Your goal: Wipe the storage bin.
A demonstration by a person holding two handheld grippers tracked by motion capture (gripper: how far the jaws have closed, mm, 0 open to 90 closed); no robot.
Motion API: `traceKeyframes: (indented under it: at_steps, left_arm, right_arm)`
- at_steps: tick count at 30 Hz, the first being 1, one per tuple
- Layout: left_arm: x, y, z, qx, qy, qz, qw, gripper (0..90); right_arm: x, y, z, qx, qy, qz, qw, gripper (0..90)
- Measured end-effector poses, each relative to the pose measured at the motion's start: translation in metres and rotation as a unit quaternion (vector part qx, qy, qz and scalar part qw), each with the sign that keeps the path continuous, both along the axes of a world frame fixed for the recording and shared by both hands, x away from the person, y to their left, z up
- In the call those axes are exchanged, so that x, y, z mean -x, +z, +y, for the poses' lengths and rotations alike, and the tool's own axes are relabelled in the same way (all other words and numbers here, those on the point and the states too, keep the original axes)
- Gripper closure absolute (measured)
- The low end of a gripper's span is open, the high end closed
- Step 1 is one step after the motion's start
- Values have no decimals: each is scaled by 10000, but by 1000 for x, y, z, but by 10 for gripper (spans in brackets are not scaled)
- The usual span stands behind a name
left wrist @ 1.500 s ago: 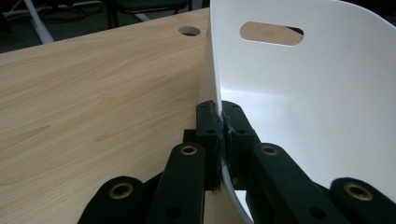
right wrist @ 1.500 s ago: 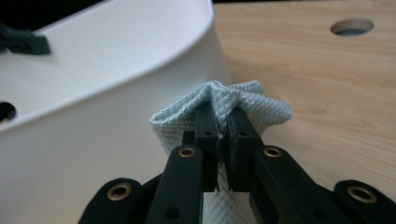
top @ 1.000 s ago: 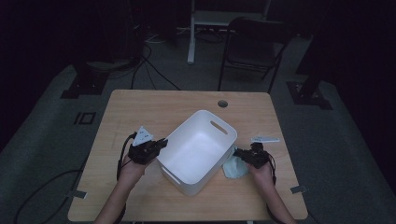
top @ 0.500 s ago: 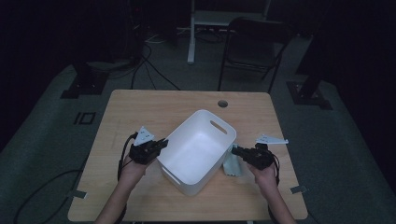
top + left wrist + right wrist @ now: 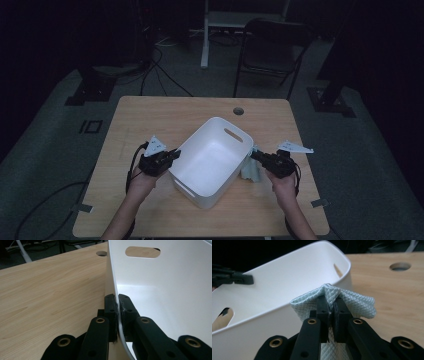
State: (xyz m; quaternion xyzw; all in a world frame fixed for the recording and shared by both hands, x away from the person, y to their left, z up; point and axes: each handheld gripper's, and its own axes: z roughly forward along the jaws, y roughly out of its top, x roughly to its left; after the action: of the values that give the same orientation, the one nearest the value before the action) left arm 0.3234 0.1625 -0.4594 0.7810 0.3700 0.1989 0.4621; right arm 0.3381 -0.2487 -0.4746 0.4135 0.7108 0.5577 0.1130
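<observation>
On wooden table (image 5: 150,120), left gripper (image 5: 172,155) clamps white bin (image 5: 212,155) wall; right gripper (image 5: 255,156) pinches seemingly quilted cloth (image 5: 359,305).

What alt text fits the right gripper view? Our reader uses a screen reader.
The right gripper pinches a pale blue quilted cloth between its shut black jaws, lifted beside the wall of a white plastic tub. A wooden table with a round hole lies behind.

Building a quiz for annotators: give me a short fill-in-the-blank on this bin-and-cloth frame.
1. The left hand-held gripper is shut on the ____ of the white bin.
2. The right hand-held gripper pinches a pale ____ cloth.
3. The cloth hangs ____ the bin, beside its wall.
4. The bin stands on a ____ table.

Missing words: rim; green; outside; wooden
</observation>
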Motion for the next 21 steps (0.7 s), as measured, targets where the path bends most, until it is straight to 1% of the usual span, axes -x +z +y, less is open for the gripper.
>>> traceKeyframes:
  at_steps: [2, 3, 4, 5, 7, 8, 9, 11, 12, 13, 14, 16, 17, 18, 19, 21]
  left_arm:
    - [0, 0, 0, -3, -15, -1, 10000, 859]
    - [0, 0, 0, 24, -15, 15, 10000, 859]
    - [0, 0, 0, -8, -12, 0, 10000, 859]
    - [0, 0, 0, -8, -12, 0, 10000, 860]
    - [0, 0, 0, -12, -6, -1, 10000, 859]
    - [0, 0, 0, -30, 0, -11, 10000, 859]
    - [0, 0, -1, -27, 7, -16, 10000, 858]
    - [0, 0, 0, -25, 5, -20, 10000, 856]
    - [0, 0, 0, -16, 9, -14, 10000, 855]
    - [0, 0, 0, -17, 11, -14, 10000, 855]
    - [0, 0, 0, -11, 10, -8, 10000, 855]
    - [0, 0, 0, -16, 14, -9, 10000, 856]
    - [0, 0, -1, -23, 19, -13, 10000, 856]
    - [0, 0, -1, -16, 22, -12, 10000, 856]
    - [0, 0, -1, -16, 28, -13, 10000, 856]
    - [0, 0, 0, 3, 37, -4, 10000, 856]
  right_arm:
    - [-1, -2, 1, 51, -14, -13, 10000, 852]
    - [-2, -3, 1, 128, -17, -8, 9999, 852]
    - [-3, -5, 2, 180, -21, 17, 9998, 852]
    - [-3, -5, 2, 180, -21, 17, 9998, 852]
    - [-7, -14, 3, 239, -19, 199, 9995, 852]
    - [-7, -14, 3, 239, -19, 199, 9995, 852]
    - [-10, -21, 4, 284, -25, 296, 9992, 852]
    - [-12, -23, 4, 284, -24, 338, 9990, 852]
    - [-15, -29, 4, 271, -22, 443, 9987, 852]
    - [-15, -29, 4, 271, -22, 443, 9987, 852]
    - [-17, -34, 5, 349, -44, 521, 9980, 851]
    - [-18, -36, 5, 384, -45, 557, 9977, 851]
    - [-20, -42, 6, 484, -67, 628, 9968, 852]
    - [-20, -42, 6, 484, -67, 628, 9968, 852]
    - [-24, -50, 5, 549, -63, 762, 9956, 851]
    - [-28, -57, 6, 590, -74, 899, 9942, 851]
